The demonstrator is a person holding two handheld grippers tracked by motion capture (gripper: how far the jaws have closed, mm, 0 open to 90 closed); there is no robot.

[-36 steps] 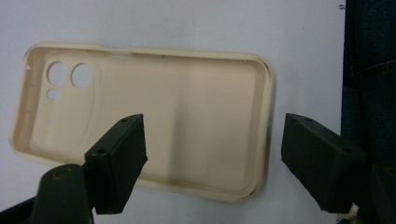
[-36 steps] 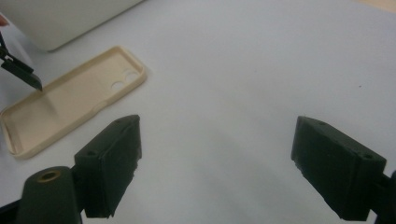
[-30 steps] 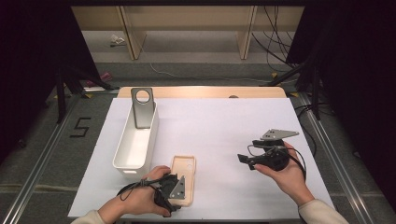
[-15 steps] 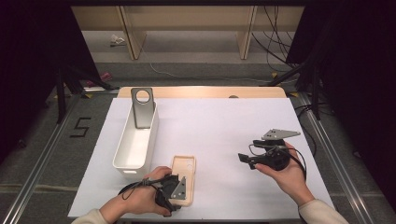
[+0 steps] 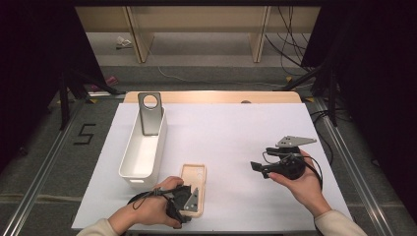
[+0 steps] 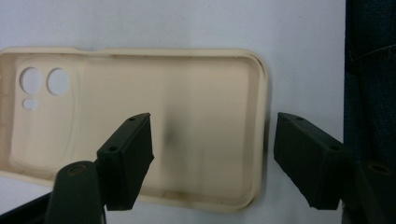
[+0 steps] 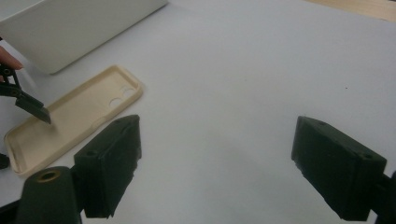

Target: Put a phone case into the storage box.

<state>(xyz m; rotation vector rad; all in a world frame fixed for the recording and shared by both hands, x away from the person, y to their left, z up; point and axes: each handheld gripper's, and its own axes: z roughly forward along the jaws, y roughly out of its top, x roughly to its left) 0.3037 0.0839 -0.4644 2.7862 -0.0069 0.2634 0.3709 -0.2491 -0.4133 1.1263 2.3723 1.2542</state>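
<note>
A cream-coloured, soft-looking phone case [image 5: 193, 188] lies open side up on the white-covered table [image 5: 226, 132], near its front edge and just beside the near end of a long white plastic bin [image 5: 142, 150]. The case's camera cut-outs are at the end farther from the person. A flat grey metal plate with a round hole [image 5: 150, 113] stands upright at the far end of the bin, leaning against its wall.

The left gripper [image 5: 183, 201], held in the person's left hand [image 5: 147, 209], sits at the near end of the case. In the left gripper view its two black jaws stand well apart: one jaw hangs over the inside of the case [image 6: 140, 126], the other lies outside the case's short end wall, so that the wall is between them. The left gripper [image 6: 212, 149] is open and grasps nothing; whether either jaw touches the case cannot be told.

The right gripper [image 5: 260, 167] is held in the person's right hand [image 5: 300, 184] over the bare right part of the table, well apart from the case and the bin. Its grey three-cornered plate is on top and its jaws point towards the left side of the table. In the right gripper view the right gripper [image 7: 217, 158] is wide open with only the white table surface between the jaws; farther off lie the case [image 7: 70, 119] and a side of the bin [image 7: 74, 28], with one jaw tip of the left gripper over the case.
</note>
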